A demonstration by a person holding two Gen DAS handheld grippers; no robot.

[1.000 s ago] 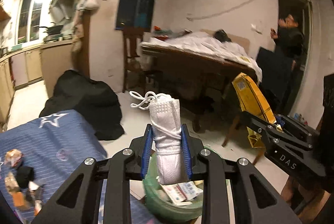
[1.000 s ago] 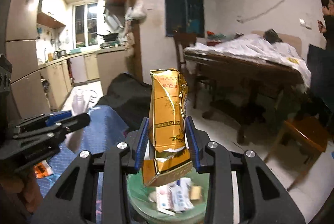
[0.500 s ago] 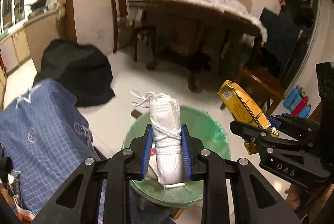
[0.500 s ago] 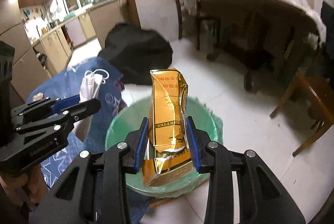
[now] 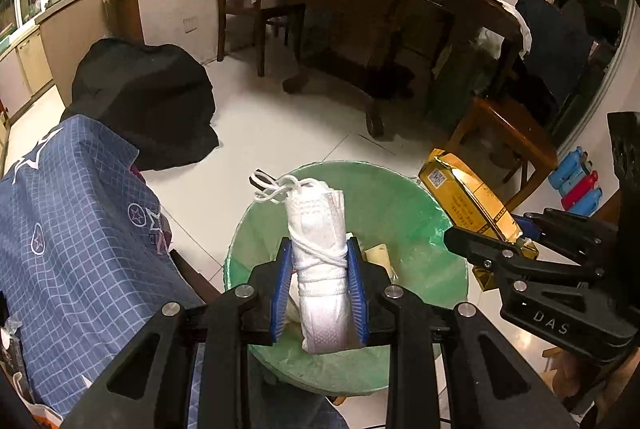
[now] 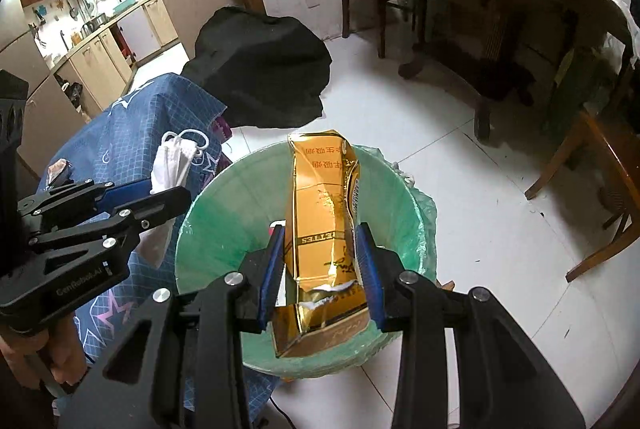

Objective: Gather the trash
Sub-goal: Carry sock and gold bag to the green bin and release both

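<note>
Both tools have been lowered over the green-lined trash bin [image 5: 404, 213]: the left tool [image 5: 318, 283] is clamped on a rolled face mask [image 5: 320, 261], the right tool [image 6: 322, 271] on a torn gold carton [image 6: 322, 213]; release is judged next.

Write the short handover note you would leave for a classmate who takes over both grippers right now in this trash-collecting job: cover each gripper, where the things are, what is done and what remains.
Left gripper: shut on the folded white face mask, held over the green-lined bin.
Right gripper: shut on the crumpled gold cigarette carton, also above the bin's mouth.
Bin: on the floor beside the blue checked cloth; some paper scraps already lie inside.
Done: both pieces picked up and brought over the bin.
Left: open each gripper to drop its piece in. A few small items show at the cloth's edge in the left wrist view; check whether they are trash.
</note>
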